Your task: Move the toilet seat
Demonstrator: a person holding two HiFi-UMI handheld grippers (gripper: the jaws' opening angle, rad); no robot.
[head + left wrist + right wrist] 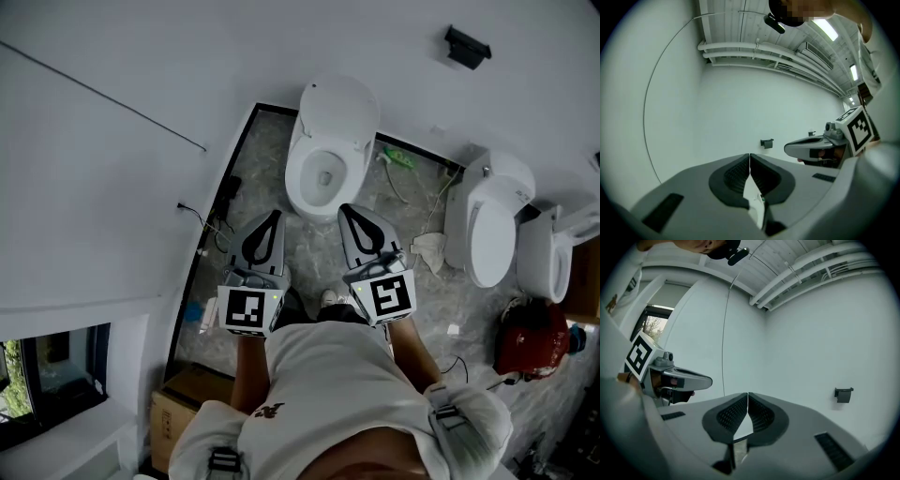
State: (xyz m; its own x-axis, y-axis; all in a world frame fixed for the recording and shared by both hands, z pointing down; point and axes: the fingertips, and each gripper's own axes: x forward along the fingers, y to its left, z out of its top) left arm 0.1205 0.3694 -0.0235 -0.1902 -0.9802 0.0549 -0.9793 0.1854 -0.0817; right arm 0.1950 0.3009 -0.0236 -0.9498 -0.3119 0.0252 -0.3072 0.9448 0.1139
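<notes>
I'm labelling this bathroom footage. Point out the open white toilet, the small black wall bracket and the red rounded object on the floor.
Open white toilet (339, 112): head view, raised lid.
Small black wall bracket (466, 45): head view, its middle.
Red rounded object on the floor (530, 339): head view, its top.

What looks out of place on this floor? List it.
Two extra toilets stand crowded together at the right. A crumpled white wad and a green item lie loose on the floor beside the toilet ahead.

On the grey floor (314, 248) I see a toilet (328, 150) at the far edge, a second toilet (492, 225) at the right edge, and a white rag (431, 251) between.
</notes>
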